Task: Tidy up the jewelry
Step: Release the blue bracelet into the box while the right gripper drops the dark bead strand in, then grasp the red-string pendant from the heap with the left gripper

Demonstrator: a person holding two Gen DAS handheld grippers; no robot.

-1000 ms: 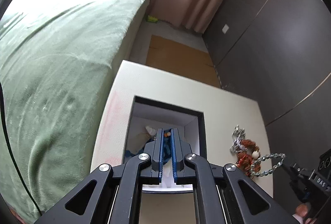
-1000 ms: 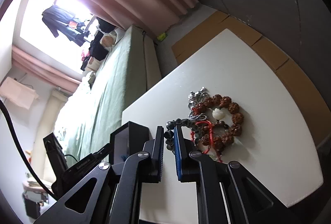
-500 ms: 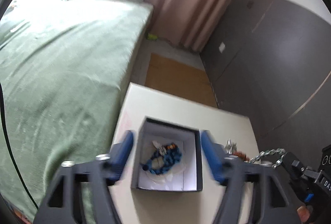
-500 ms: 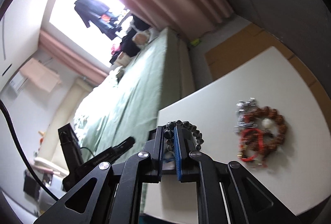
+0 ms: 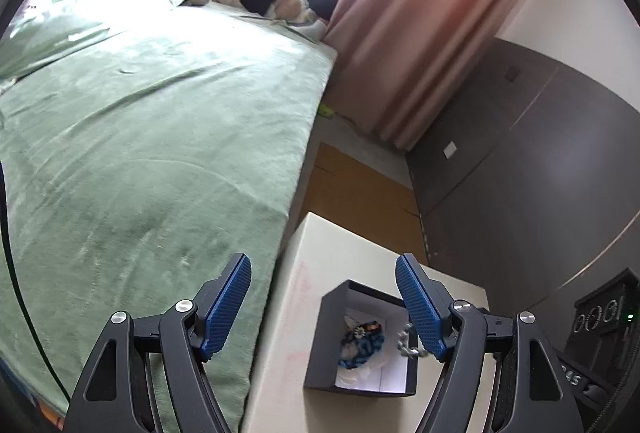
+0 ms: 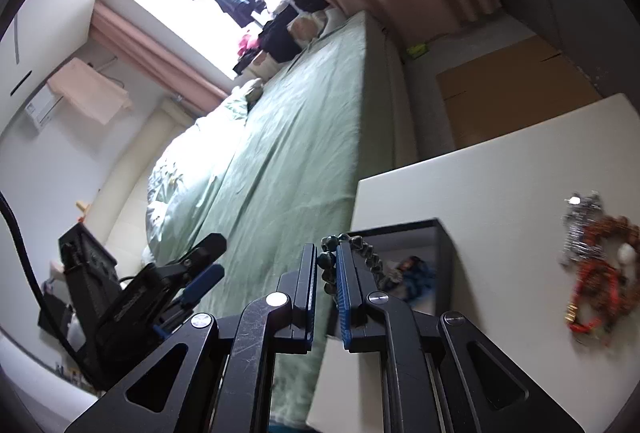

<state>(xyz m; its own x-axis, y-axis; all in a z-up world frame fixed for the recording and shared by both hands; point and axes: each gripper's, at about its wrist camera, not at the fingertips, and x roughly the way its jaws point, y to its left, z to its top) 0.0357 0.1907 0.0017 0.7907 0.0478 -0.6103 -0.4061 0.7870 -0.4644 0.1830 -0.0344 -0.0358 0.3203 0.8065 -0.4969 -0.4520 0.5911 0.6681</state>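
A black box with a white inside stands on the white table, and a blue bead bracelet lies in it. My left gripper hovers above and in front of the box, open, with nothing between its blue pads. My right gripper is shut on a dark bead bracelet and holds it over the box's near rim. The left wrist view catches that bracelet hanging at the box's right side. A pile of brown, red and silver jewelry lies on the table to the right.
A green-covered bed runs along the table's left edge. Pink curtains and a dark wall panel stand beyond. Brown cardboard lies on the floor past the table's far edge.
My left gripper opened, let go of the blue bracelet inside the box, and drew back and up. My right gripper carried the dark bracelet from the pile over to the box.
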